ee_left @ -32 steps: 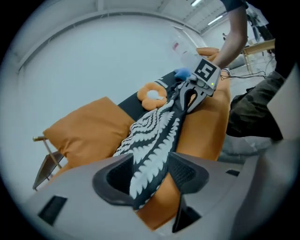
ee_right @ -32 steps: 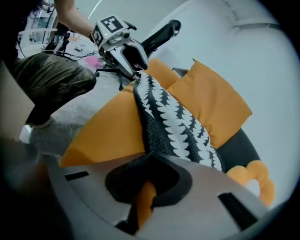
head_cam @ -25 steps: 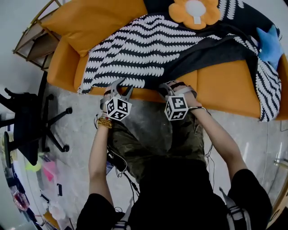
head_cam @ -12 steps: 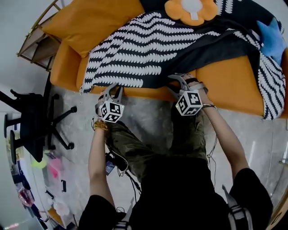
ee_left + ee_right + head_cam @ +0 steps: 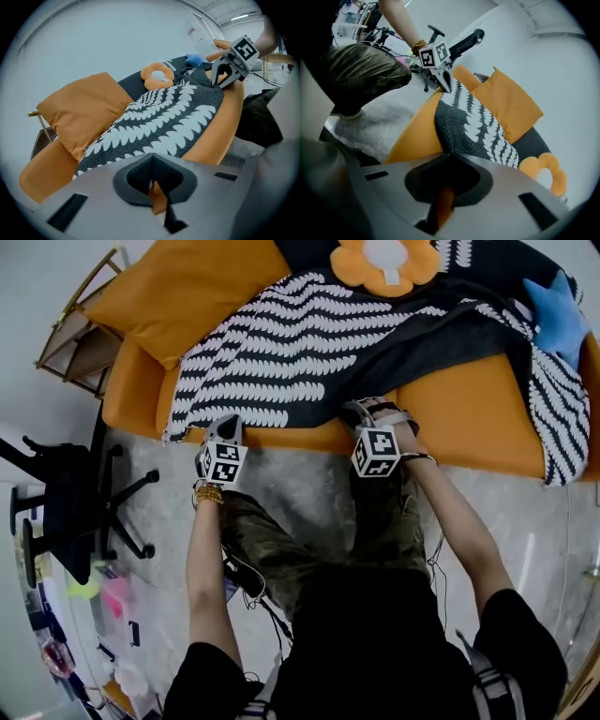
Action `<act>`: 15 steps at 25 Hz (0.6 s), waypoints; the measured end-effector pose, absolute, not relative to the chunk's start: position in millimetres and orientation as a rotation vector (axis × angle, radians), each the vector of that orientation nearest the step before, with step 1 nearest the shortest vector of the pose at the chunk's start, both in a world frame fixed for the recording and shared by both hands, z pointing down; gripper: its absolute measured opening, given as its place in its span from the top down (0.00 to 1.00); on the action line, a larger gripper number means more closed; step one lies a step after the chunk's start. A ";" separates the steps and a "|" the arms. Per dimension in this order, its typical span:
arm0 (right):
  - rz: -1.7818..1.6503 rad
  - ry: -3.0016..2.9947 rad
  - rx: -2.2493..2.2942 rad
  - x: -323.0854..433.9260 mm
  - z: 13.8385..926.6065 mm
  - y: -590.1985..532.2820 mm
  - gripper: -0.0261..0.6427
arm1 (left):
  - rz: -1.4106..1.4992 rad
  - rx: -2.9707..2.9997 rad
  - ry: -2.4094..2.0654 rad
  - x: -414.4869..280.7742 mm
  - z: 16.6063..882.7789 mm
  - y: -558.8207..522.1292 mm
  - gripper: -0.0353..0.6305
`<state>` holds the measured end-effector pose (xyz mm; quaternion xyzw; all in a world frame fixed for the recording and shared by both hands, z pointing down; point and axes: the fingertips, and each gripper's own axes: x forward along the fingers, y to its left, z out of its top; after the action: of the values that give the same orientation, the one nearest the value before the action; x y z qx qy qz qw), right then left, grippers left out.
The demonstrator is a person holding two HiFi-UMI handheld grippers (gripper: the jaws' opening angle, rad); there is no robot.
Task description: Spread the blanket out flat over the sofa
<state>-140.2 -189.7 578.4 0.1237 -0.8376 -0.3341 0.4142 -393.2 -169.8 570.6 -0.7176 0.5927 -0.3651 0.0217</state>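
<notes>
On the orange fabric sofa (image 5: 459, 418), the black-and-white patterned woven blanket (image 5: 272, 352) lies rumpled over seat and backrest. The left gripper (image 5: 223, 425) is pinched on its front hem, and the right gripper (image 5: 359, 411) just closed there too. Looks soft, light and floppy, so grip the hem wide apart.

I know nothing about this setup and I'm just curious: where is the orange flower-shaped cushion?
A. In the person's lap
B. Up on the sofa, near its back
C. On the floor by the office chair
B: the flower-shaped cushion lies on the sofa, on the dark cloth above the patterned blanket.
</notes>
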 end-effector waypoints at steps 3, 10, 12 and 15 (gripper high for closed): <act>-0.887 -2.076 0.243 -122.6 581.7 -164.1 0.93 | -1.226 -2.276 1.719 -382.8 583.2 -139.8 0.92; -0.833 -2.179 0.276 -99.1 573.1 -140.0 0.87 | -1.223 -2.177 1.686 -392.4 589.4 -113.2 0.90; -0.837 -2.200 0.293 -102.5 568.1 -135.6 0.75 | -1.205 -2.087 1.734 -416.7 575.9 -127.8 0.71; -0.898 -2.217 0.277 -128.0 557.0 -124.5 0.69 | -1.268 -1.929 1.688 -449.2 562.4 -146.8 0.57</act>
<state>-128.0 -124.5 557.0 0.1074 -0.8594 -0.3482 0.3586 -449.2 -146.8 562.4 -0.6679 0.5845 -0.4389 0.1403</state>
